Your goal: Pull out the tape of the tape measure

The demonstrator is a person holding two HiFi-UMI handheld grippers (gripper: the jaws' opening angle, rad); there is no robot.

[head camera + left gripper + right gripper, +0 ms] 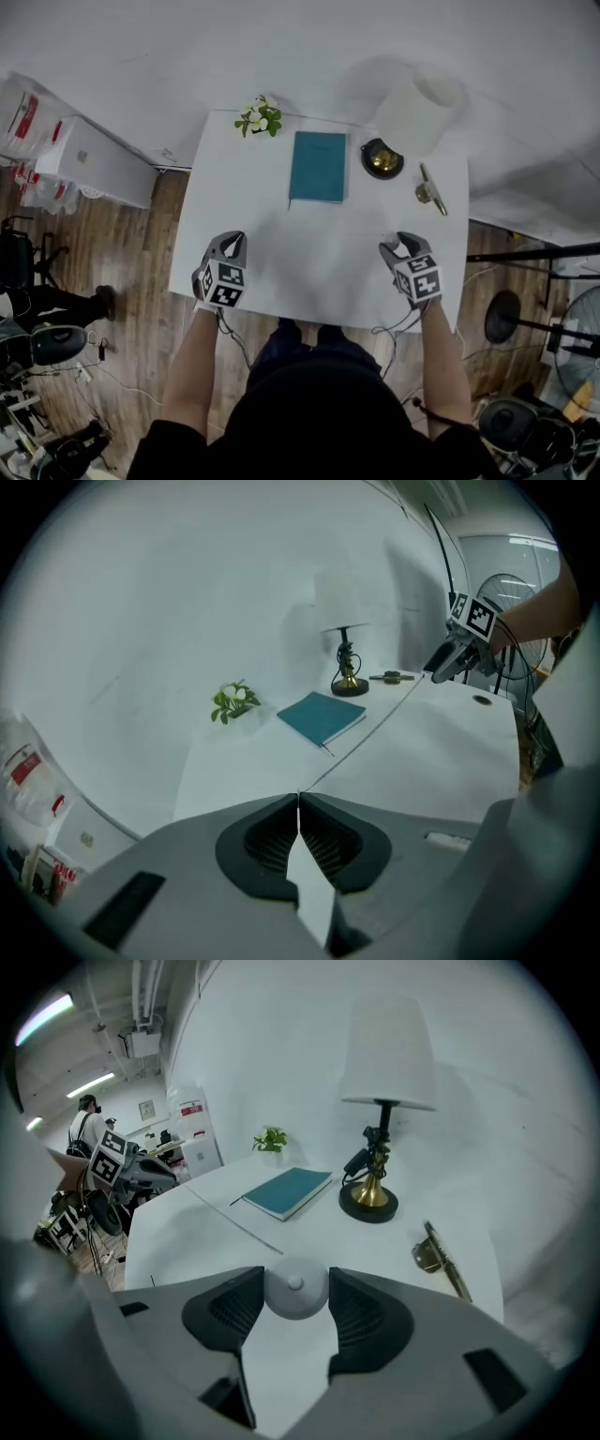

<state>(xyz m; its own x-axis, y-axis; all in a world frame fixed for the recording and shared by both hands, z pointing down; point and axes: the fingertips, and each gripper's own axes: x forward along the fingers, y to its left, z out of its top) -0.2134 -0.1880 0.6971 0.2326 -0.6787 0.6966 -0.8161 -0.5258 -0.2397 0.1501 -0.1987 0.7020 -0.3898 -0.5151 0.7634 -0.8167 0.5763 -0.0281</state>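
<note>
The tape measure [296, 1290] is a small round white case, and my right gripper [296, 1288] is shut on it, low over the white table [309, 281] near its front right. A thin tape [234, 1220] runs out of the case leftwards across the tabletop to my left gripper [155, 1174]. In the left gripper view, the left gripper [299, 803] is shut on the tape's end, and the tape [361, 738] stretches away as a taut line to the right gripper [433, 670]. In the head view, the left gripper [232, 246] and right gripper [394, 246] stand far apart near the front edge.
At the back of the table lie a teal notebook [318, 166], a lamp with a white shade [419, 112] and brass base [382, 159], a small plant [260, 116] and a brass metal piece [430, 190]. A white cabinet [94, 159] stands left, a fan [572, 328] right.
</note>
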